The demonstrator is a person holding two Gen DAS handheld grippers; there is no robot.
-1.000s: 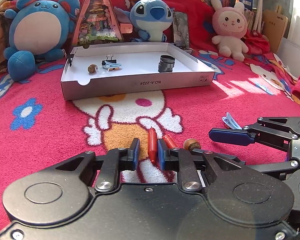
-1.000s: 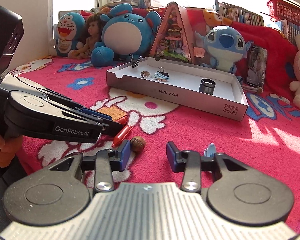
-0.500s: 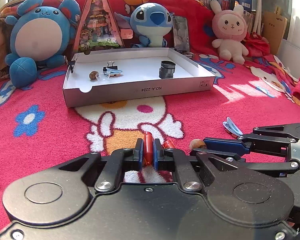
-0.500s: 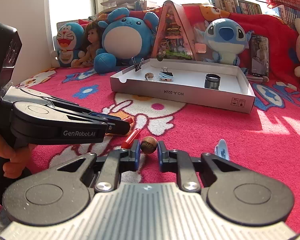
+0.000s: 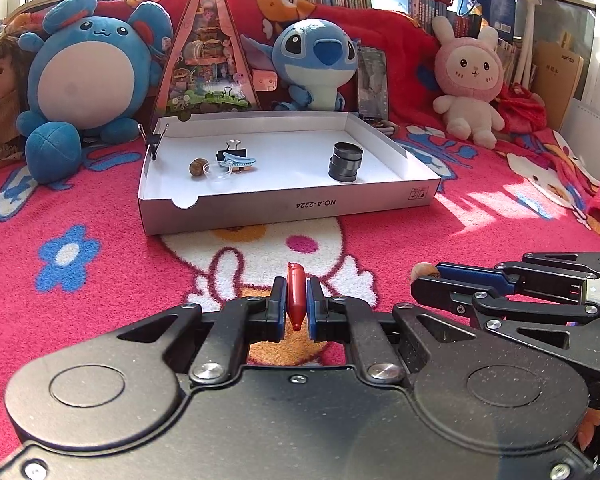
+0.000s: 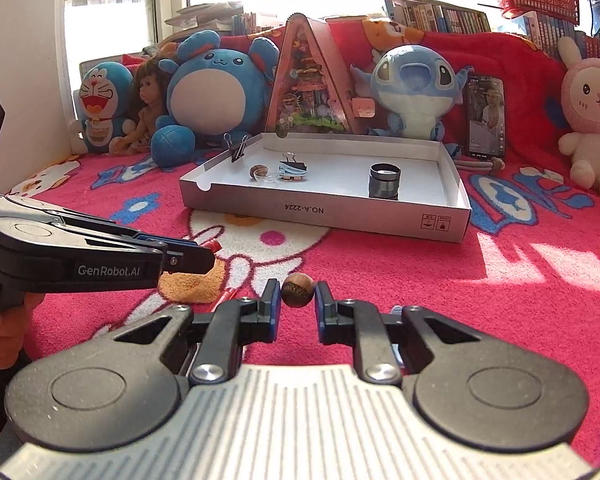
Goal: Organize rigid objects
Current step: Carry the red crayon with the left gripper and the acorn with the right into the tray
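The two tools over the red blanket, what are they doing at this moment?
A person holds one tool in each hand. The left tool is shut on a red pen; the right tool is shut on a small brown nut. Both are low over the blanket. The white box beyond already holds clips, another nut and a dark cylinder.

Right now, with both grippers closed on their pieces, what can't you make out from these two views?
- Left wrist view: the lower end of the red pen is hidden behind the left gripper.
- Left wrist view: the brown ball is mostly covered by the right gripper.
- Right wrist view: a second red piece and something pale blue are largely hidden by the gripper's own fingers.
- Both views: the small items in the white box are too small to identify.
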